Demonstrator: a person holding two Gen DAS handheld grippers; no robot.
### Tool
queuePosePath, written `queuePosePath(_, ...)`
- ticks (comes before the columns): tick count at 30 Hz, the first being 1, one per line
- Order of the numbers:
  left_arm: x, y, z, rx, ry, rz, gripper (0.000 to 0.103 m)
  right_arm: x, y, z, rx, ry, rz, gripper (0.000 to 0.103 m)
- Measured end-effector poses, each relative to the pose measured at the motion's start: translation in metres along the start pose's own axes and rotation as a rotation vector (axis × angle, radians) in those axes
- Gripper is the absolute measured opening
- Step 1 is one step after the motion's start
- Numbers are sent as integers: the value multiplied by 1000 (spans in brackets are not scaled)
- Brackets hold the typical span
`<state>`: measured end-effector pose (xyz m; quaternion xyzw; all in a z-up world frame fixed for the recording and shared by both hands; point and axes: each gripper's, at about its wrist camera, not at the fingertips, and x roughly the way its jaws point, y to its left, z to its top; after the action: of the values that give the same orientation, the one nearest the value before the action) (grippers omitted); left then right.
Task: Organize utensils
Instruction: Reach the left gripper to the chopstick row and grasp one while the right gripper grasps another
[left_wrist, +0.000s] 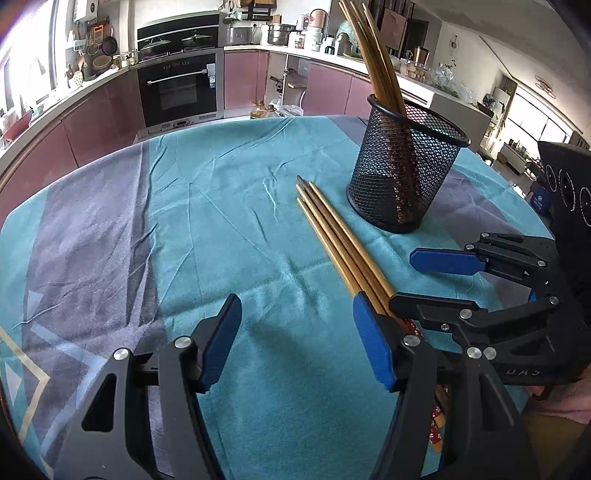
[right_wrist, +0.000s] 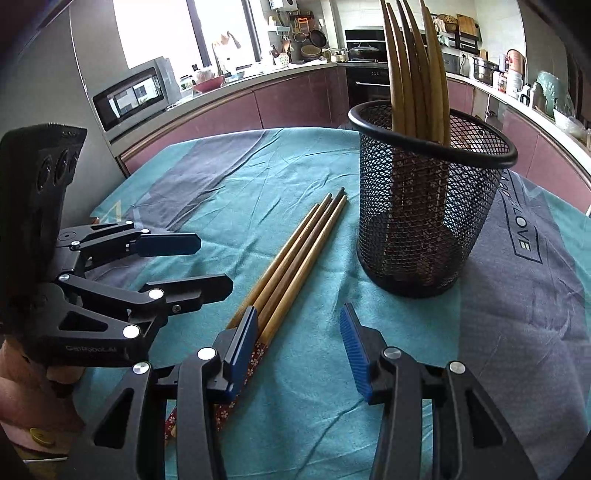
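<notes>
1. Table (left_wrist: 110, 229): covered with a teal and grey-purple cloth, creased; the right wrist view shows printed lettering on a grey panel to the right of the holder.
2. Mesh holder (left_wrist: 406, 166): black wire-mesh cup with a rolled rim, standing upright on the cloth. It serves as the landmark for the entries below.
3. Chopsticks in holder (left_wrist: 373, 55): several golden-brown sticks standing in the mesh holder, leaning against its rim and rising well above it, patterned red ends down at the bottom.
4. Loose chopsticks (left_wrist: 332, 236): four sticks lying flat on the cloth side by side, touching one another. Their narrow tips end just beside the base of the holder; the red flower-patterned ends point away from the holder, toward the two tools.
5. Left tool (left_wrist: 295, 343): blue-padded fingers spread wide, gripping nothing. It sits on the side of the loose chopsticks away from the holder, its nearer finger just beside their thick ends.
6. Right tool (right_wrist: 299, 350): blue-padded fingers spread wide, gripping nothing. It faces the holder; one finger stands over the patterned ends of the loose chopsticks, though contact cannot be told.
7. Kitchen behind the holder: oven (left_wrist: 177, 88) set among mauve cabinets.
</notes>
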<state>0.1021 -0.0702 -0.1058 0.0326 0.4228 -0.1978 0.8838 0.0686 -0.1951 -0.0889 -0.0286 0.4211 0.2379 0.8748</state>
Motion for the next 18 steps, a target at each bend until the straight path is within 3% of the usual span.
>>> queuePosePath(18, 13, -10, 5, 18, 25, -30, 61, -2, -11, -5, 36, 7, -7, 38)
